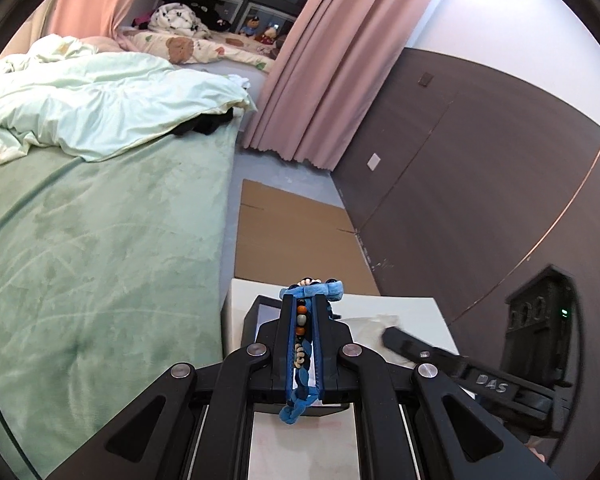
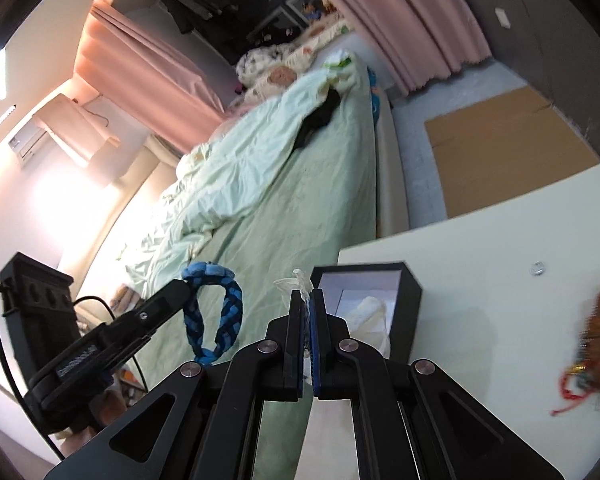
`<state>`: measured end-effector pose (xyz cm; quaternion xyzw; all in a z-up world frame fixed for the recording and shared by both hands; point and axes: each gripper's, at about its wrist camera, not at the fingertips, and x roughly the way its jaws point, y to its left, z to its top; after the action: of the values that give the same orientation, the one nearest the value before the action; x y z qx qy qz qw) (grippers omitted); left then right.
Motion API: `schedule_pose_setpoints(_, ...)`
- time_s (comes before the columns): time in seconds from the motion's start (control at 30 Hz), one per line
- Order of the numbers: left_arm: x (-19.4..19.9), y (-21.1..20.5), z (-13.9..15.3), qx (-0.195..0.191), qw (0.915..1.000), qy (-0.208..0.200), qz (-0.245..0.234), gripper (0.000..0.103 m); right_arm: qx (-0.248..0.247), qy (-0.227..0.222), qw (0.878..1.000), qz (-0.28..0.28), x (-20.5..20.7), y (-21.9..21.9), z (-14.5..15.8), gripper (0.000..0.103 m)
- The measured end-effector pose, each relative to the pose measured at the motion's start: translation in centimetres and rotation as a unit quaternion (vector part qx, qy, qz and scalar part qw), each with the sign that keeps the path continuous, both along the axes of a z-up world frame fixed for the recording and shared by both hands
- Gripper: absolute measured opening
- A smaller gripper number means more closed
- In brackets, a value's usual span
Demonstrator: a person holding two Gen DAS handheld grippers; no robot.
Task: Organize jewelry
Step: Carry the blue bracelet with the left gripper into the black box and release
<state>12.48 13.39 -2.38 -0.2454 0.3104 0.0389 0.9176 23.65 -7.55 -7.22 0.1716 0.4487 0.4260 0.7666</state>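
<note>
I read my left gripper (image 1: 305, 312) raised above the white table (image 1: 412, 312), jaws clamped on a blue braided bracelet (image 1: 302, 344) strung with beads; the braid loops out past the fingertips, clear of the table in the right wrist view. Below it sits an open black jewelry box (image 2: 410, 300) with a cream cloth (image 2: 370, 314) inside. My right gripper (image 2: 307, 300) is pinched shut on a thin clear plastic bag (image 2: 300, 280) over the box. Farther right, a blurred orange and red jewelry pile (image 2: 598, 344) lies on the table. A green bed (image 1: 100, 240), pink curtains (image 1: 312, 80) and floor cardboard (image 1: 296, 236) lie beyond.
</note>
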Motion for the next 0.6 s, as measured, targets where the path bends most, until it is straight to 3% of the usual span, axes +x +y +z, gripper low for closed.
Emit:
schedule_pose_setpoints(0.03, 0.3, -0.1, -0.3, 0.001, 1.0, 0.004, -0.001, 0.007, -0.01, 0.015, 1.0, 0.017, 0.5, 0.8, -0.7, 0.013)
schedule_pose_setpoints(0.07, 0.6, -0.2, -0.6, 0.003, 1.0, 0.009, -0.003, 0.007, -0.023, 0.026, 0.999, 0.027, 0.5, 1.4, -1.1, 0.037)
schedule_pose_setpoints(0.1, 0.8, -0.2, -0.8, 0.003, 0.9999, 0.011, -0.005, 0.007, -0.029, 0.029, 0.999, 0.028, 0.6, 1.6, -1.4, 0.071)
schedule_pose_setpoints(0.17, 1.5, -0.6, -1.2, 0.005, 0.9998, 0.018, -0.01, 0.007, -0.034, 0.023, 0.999, 0.022, 0.6, 1.2, -1.5, 0.096)
schedule_pose_setpoints(0.47, 4.1, -2.7, -3.2, 0.003, 0.9979, 0.059, -0.028, 0.007, -0.05, 0.0, 0.998, -0.025, 1.0, -4.3, 0.1, 0.096)
schedule_pose_setpoints(0.6, 5.2, -3.6, -4.7, -0.01, 0.9935, 0.105, -0.041, 0.009, -0.047, -0.001, 0.997, -0.057, 1.2, -7.4, 0.7, 0.096)
